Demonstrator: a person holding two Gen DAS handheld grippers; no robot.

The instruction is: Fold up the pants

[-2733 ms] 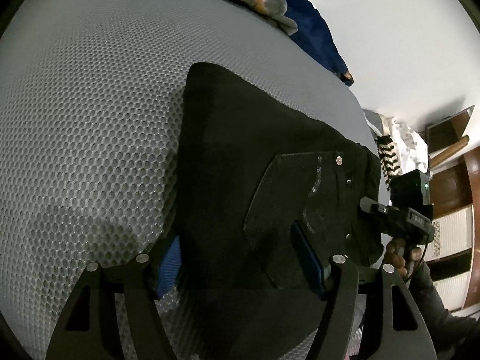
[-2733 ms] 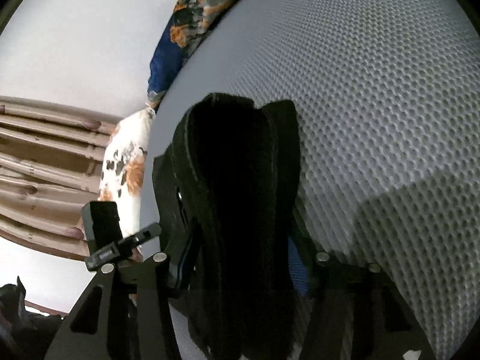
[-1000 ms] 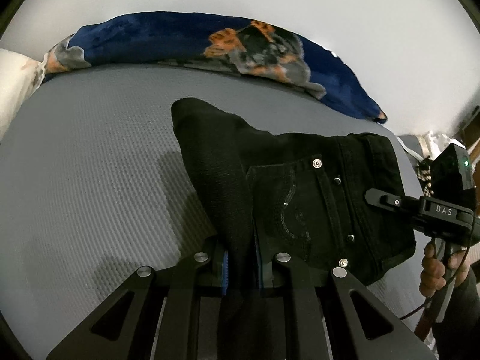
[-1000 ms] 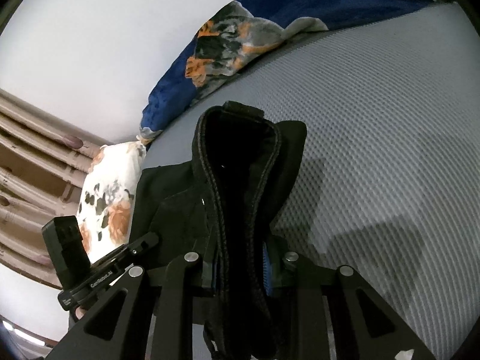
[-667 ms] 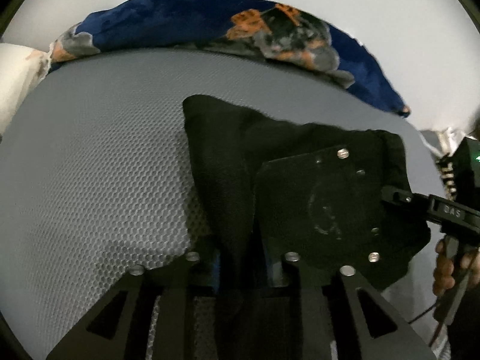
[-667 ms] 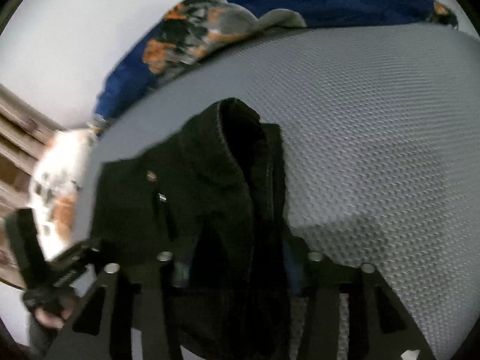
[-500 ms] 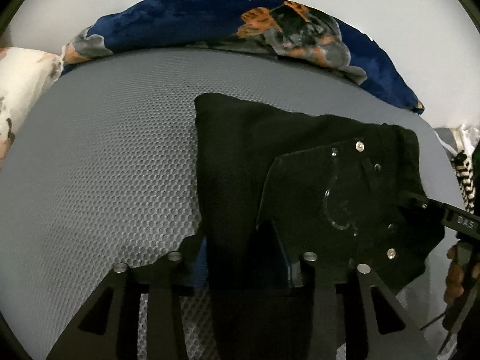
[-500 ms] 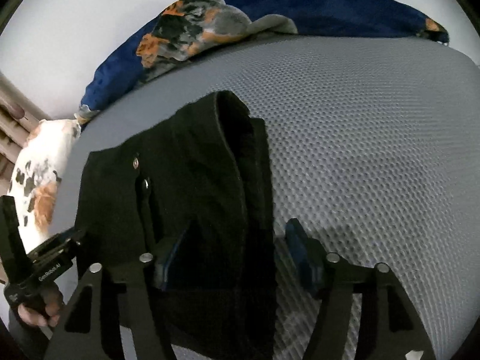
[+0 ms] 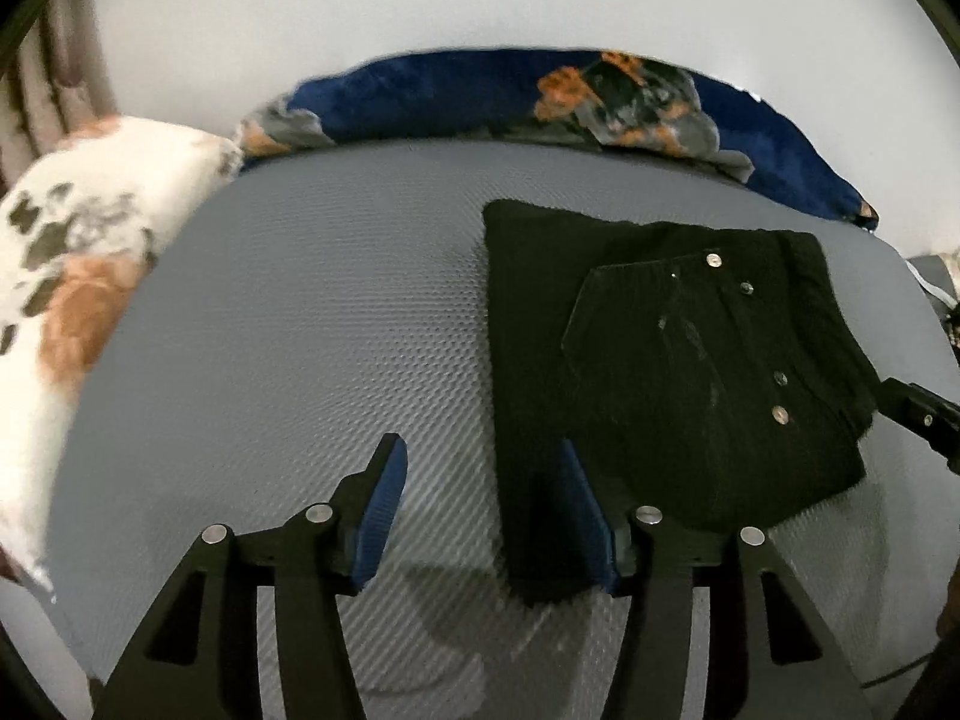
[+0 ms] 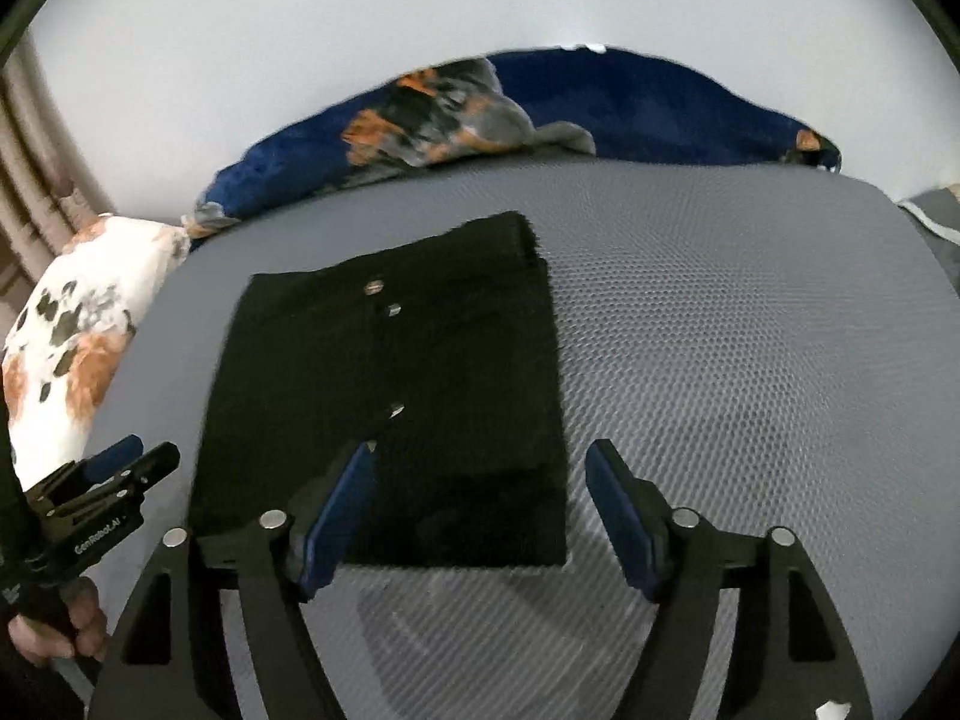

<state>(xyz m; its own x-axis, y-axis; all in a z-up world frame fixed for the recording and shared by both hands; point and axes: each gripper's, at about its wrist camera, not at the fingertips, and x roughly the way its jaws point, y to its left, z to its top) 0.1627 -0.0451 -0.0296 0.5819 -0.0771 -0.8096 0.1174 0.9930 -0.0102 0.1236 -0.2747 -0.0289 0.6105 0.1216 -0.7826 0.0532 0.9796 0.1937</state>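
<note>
Lying folded, black denim pants (image 10: pixel 390 396), grey honeycomb-textured mattress (image 10: pixel 720 372)

Location: bedroom in a home.
Evidence: grey mesh-textured mattress (image 9: pixel 288 360), floral pillow (image 9: pixel 72 276) at one side, blue patterned blanket (image 10: pixel 540 114) bunched along a plain white wall (image 10: pixel 300 30), curtain (image 10: pixel 30 180) beside it.
</note>
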